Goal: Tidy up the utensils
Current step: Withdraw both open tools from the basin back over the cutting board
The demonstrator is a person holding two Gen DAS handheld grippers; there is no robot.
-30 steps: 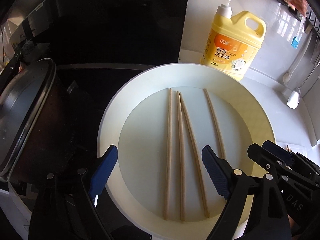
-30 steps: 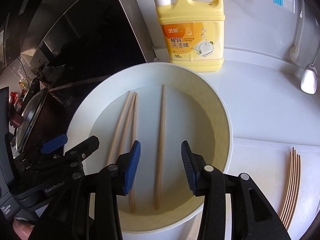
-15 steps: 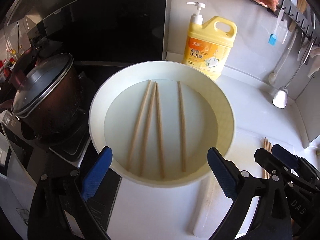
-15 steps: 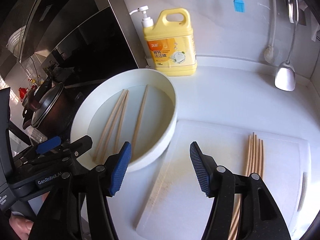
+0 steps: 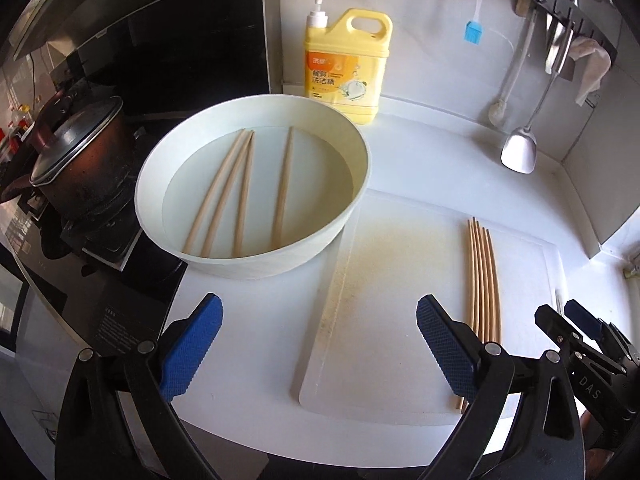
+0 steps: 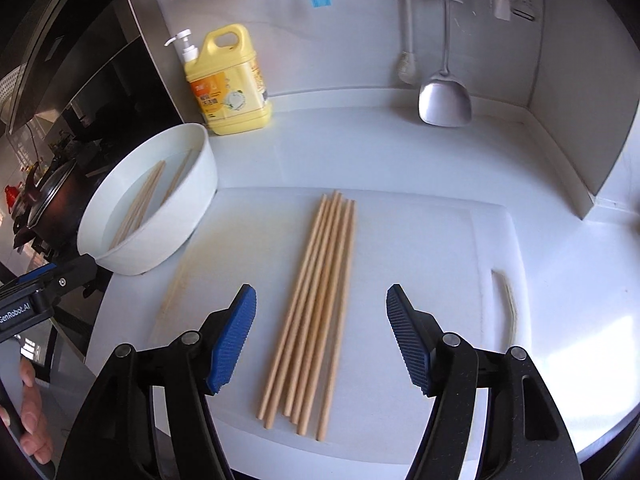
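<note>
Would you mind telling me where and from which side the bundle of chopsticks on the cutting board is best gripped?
Probably mid-length, from straight above. The chopsticks lie flat and side by side on the cutting board, so the fingers should straddle the bundle across its width, squeezing the sticks together. The right gripper already hovers around them, jaws opening, pads clear of them. An end grip would likely let the sticks fan out.

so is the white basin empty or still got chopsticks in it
Not empty. Four chopsticks lie flat in the white basin, three close together and one apart, while a separate bundle lies on the cutting board.
</note>
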